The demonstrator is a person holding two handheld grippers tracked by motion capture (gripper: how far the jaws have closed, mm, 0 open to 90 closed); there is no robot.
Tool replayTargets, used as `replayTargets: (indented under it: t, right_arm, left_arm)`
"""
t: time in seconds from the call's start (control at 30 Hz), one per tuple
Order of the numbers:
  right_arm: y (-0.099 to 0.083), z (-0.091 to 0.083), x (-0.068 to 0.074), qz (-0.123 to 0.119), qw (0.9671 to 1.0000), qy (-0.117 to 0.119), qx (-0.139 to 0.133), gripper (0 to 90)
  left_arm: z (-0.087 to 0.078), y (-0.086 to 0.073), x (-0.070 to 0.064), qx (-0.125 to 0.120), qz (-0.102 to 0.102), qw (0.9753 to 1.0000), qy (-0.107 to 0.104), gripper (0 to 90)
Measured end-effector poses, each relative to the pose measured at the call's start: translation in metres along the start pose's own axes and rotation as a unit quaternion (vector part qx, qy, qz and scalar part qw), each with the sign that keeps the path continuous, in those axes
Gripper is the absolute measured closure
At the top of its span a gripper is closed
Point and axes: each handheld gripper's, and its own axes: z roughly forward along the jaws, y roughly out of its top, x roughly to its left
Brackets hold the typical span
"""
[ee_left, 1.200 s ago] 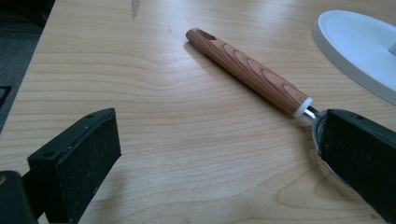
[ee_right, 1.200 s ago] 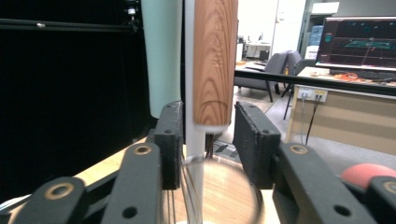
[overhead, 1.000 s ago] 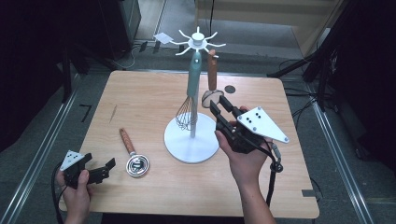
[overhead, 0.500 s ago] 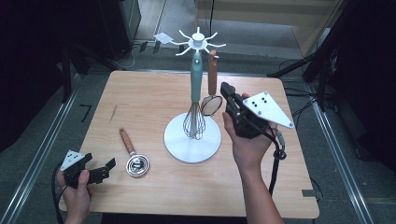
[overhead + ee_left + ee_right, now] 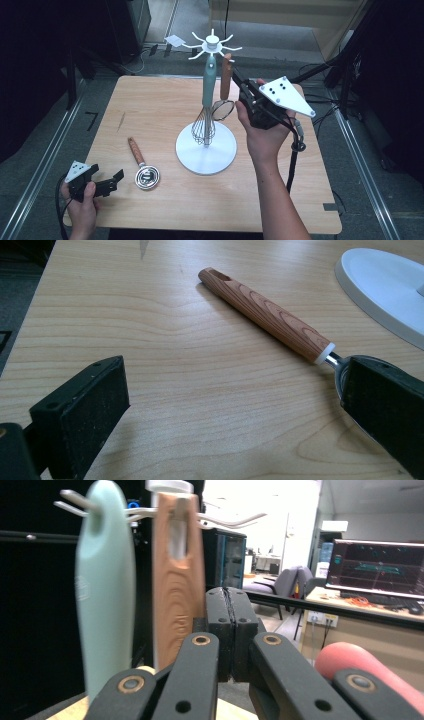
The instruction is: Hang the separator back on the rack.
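A white hook rack stands mid-table. A teal-handled whisk and a wooden-handled strainer hang from it. My right gripper is raised just right of the strainer's handle. Its jaws are shut pad to pad, with nothing visible between them. In the right gripper view the right gripper sits beside the wooden handle and the teal handle. My left gripper rests open at the front left. A wooden-handled spoon lies just beyond it. In the left gripper view the left gripper frames bare wood near the spoon handle.
The rack's round base takes up the table's middle. Bare wood lies at the back left and along the front. Metal rails run along the table's left side. A desk with a monitor stands far off.
My right hand and gripper have risen and shifted right, up beside the hanging wooden handle. The strainer's round head has swung slightly. My left gripper has not moved.
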Motion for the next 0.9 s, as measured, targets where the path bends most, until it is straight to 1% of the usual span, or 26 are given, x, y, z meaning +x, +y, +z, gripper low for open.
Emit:
replayTargets:
  t: [0.07,0.2,0.3,0.53,0.67,0.77,0.9]
  right_arm:
    - [0.000,0.000,0.003,-0.008,1.0000,0.001,0.000,90.0]
    - [0.001,-0.002,0.004,-0.004,0.9999,0.010,-0.002,90.0]
    - [0.003,-0.003,0.006,-0.008,0.9998,0.017,-0.003,90.0]
    - [0.004,-0.005,0.009,-0.007,0.9997,0.024,-0.002,90.0]
    - [0.005,-0.007,0.012,-0.010,0.9995,0.030,-0.006,90.0]
    - [0.006,-0.007,0.013,-0.012,0.9995,0.027,-0.007,90.0]
    - [0.008,-0.007,0.010,-0.007,0.9998,0.020,-0.007,90.0]
  left_arm:
    - [0.000,0.000,0.000,0.000,0.001,1.0000,0.000,0.0]
    - [0.000,0.000,0.000,0.000,0.001,1.0000,0.000,0.0]
    - [0.000,0.000,0.000,0.001,0.002,1.0000,0.001,0.0]
    - [0.000,0.000,0.000,0.001,0.002,1.0000,0.001,0.0]
    - [0.000,0.000,0.000,0.001,0.002,1.0000,0.000,0.0]
    - [0.000,0.000,0.000,0.001,0.002,1.0000,0.000,0.0]
    - [0.000,0.000,0.000,0.001,0.002,1.0000,0.000,0.0]
